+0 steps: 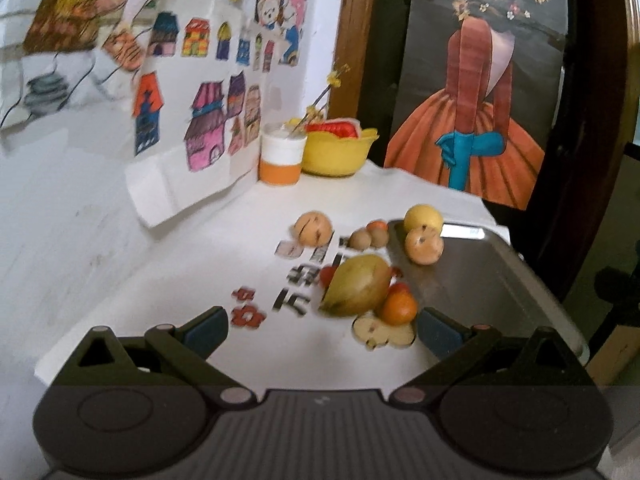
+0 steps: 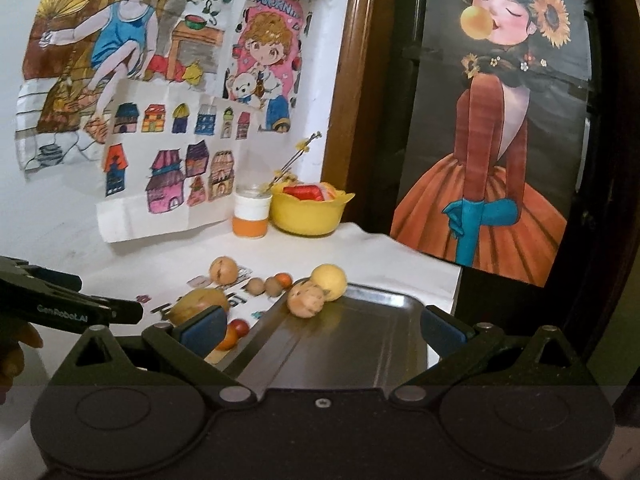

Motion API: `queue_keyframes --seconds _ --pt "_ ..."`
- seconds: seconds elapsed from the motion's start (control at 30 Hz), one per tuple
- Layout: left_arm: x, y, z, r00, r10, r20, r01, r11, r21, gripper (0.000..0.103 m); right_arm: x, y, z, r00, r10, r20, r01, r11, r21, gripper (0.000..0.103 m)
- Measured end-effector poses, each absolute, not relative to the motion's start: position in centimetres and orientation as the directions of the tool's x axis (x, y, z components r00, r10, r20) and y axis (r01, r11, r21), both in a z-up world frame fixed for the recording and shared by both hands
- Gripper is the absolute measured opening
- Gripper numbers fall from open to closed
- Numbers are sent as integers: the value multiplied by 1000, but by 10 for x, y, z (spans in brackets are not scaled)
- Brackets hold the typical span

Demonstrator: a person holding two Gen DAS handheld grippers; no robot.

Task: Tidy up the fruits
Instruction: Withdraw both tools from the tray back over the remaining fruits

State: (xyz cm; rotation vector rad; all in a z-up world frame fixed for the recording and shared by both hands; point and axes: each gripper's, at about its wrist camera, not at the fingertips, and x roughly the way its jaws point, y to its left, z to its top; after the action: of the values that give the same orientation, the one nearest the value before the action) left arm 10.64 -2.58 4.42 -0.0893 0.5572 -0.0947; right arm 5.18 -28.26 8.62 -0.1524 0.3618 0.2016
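**Mango lies straight ahead of the left gripper**

The metal tray [image 1: 480, 272] sits at the table's right edge, and two fruits rest at its far left corner: a yellow round fruit [image 1: 423, 218] and a speckled tan one [image 1: 424, 245] touching it. The rest lie on the white table [image 1: 100, 240] just left of the tray. Largest is the mango [image 1: 357, 285], its long axis running diagonally from near-left to far-right, toward the tray rim. An orange [image 1: 398, 307] touches its near end.

The left gripper [image 1: 320, 330] hangs released, jaws spread wide and empty, with the mango directly beyond its gap (so it looks the nearer tool). The right gripper [image 2: 322, 326], likewise spread and empty, hovers over the tray's near end.
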Motion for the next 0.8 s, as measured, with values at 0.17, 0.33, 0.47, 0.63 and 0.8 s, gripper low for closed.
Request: queue_keyframes --seconds 0.17,0.33,0.47,0.63,0.8 --pt "96 -15 34 828 -107 -550 57 993 -107 103 43 -269 73 890 175 -421 -235 967 -95 102" --pt "88 -3 25 812 -101 -575 44 993 -112 103 38 -253 55 853 190 -486 -259 963 -79 102" --pt "83 5 18 807 -89 -584 33 994 -106 103 36 -241 43 827 203 -524 -274 960 -59 102" --pt "82 12 13 804 -76 -589 31 996 -85 103 39 -230 32 798 218 -562 -290 956 -41 102" --pt "87 18 9 793 -78 -605 31 996 -88 103 46 -219 24 773 233 -591 -315 948 -38 102"
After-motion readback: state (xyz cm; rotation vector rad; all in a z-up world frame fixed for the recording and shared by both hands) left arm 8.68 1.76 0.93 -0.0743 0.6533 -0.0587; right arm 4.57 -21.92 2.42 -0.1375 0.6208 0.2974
